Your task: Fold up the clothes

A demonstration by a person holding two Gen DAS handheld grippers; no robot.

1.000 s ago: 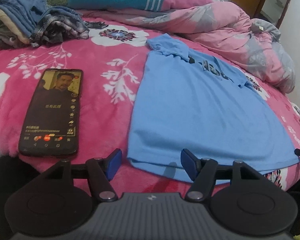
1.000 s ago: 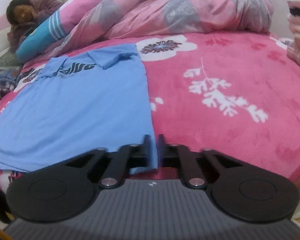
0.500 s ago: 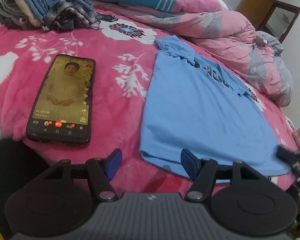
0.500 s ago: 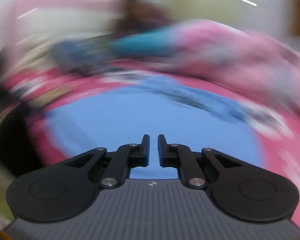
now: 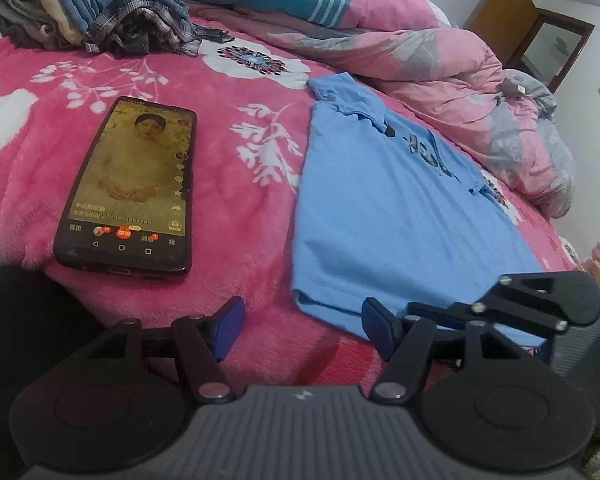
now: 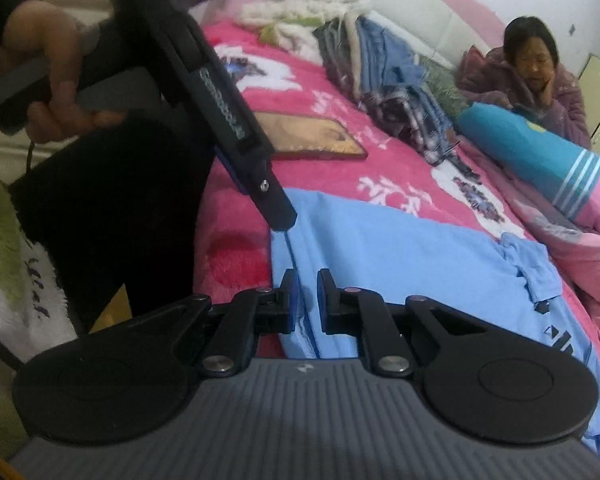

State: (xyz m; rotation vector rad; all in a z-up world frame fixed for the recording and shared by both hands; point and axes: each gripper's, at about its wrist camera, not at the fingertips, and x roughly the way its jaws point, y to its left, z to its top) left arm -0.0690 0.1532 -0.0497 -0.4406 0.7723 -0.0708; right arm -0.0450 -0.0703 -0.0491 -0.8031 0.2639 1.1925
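The blue shirt (image 5: pixel 384 216) lies flat on the pink blanket (image 5: pixel 236 184), right of the phone (image 5: pixel 130 188). One sleeve is folded inward; dark lettering shows near the chest. Cloth is smooth, hem doubled at the near corner. My left tongs (image 5: pixel 302 328) stand apart at that corner, gripping nothing. My right tongs (image 6: pixel 308 300) are nearly together over the hem; I see a fold of shirt in the narrow gap, pads not pressing it.
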